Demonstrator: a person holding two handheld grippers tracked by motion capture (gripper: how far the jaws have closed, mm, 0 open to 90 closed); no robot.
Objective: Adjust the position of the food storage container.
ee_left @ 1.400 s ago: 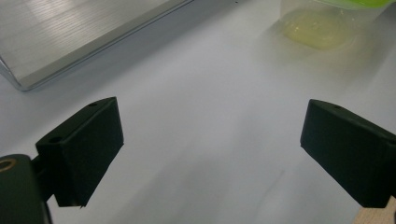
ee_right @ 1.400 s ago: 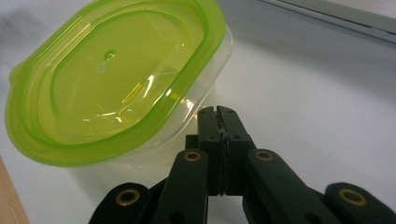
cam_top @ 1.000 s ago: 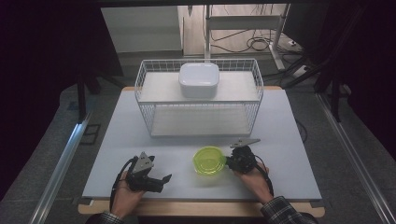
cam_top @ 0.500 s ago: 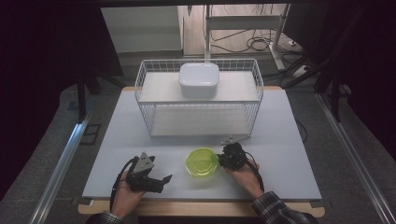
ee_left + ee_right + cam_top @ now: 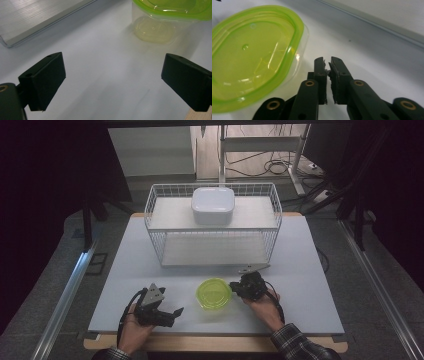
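Observation:
A clear tub with a lime-green lid (image 5: 214, 294) stands on the white table near its front edge. It also shows in the left gripper view (image 5: 172, 15) and the right gripper view (image 5: 249, 57). My right gripper (image 5: 234, 286) lies just right of the tub, pointing at it. Its jaws (image 5: 328, 62) have just been opening and stand a thin slit apart, with nothing between them. My left gripper (image 5: 174, 316) rests to the tub's left, open wide (image 5: 112, 80) and holding nothing.
A white wire basket rack (image 5: 212, 227) stands behind the tub across the table's middle, with a white lidded box (image 5: 213, 205) on its upper shelf. Bare table (image 5: 310, 270) lies to the right. The rack's base edge (image 5: 37, 27) is near the left gripper.
The right gripper and the green-lidded tub have both shifted a little to the left. The left gripper has not moved.

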